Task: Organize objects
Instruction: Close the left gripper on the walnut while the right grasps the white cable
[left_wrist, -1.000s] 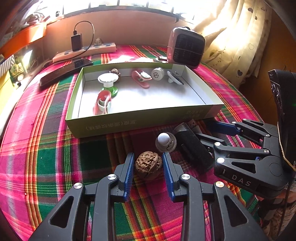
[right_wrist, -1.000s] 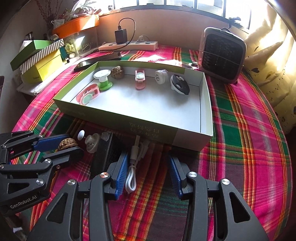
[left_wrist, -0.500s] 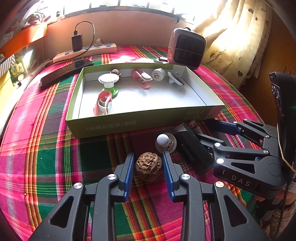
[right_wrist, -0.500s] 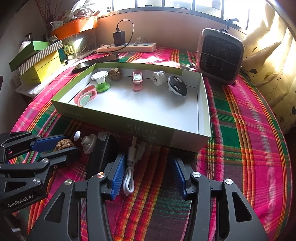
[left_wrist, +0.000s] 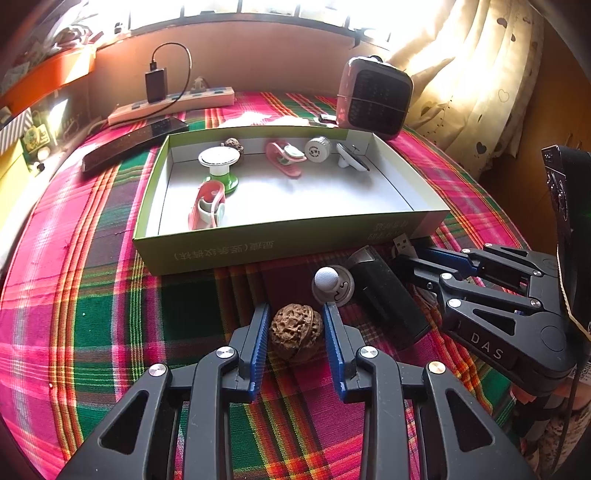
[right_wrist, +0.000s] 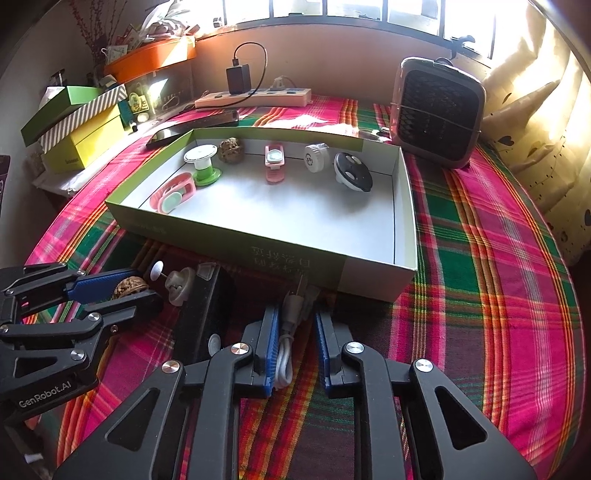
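A brown walnut (left_wrist: 295, 332) lies on the plaid cloth just in front of the green open box (left_wrist: 295, 243). My left gripper (left_wrist: 296, 310) has it between its blue pads; the jaws are closing and both pads touch its sides. To its right, a coiled white USB cable (right_wrist: 286, 354) lies between the pads of my right gripper (right_wrist: 295, 313), which has closed down on the bundle near its plug. The left gripper (right_wrist: 146, 288) also shows in the right wrist view with the walnut (right_wrist: 127, 288) in it. Between the grippers sit a white knob (left_wrist: 332, 282) and a black block (left_wrist: 384, 299).
Inside the box (right_wrist: 258, 251) are a second walnut (right_wrist: 231, 149), a green-and-white spool (right_wrist: 201, 162), two pink clips and several small round items. A heater (left_wrist: 373, 99), a power strip (left_wrist: 173, 105) and a black remote (left_wrist: 133, 140) stand behind it. Stacked boxes (right_wrist: 81, 125) sit far left.
The right gripper's jaws have come together from wide apart onto the white cable. The left pads have drawn in slightly against the walnut. Neither hand has shifted.
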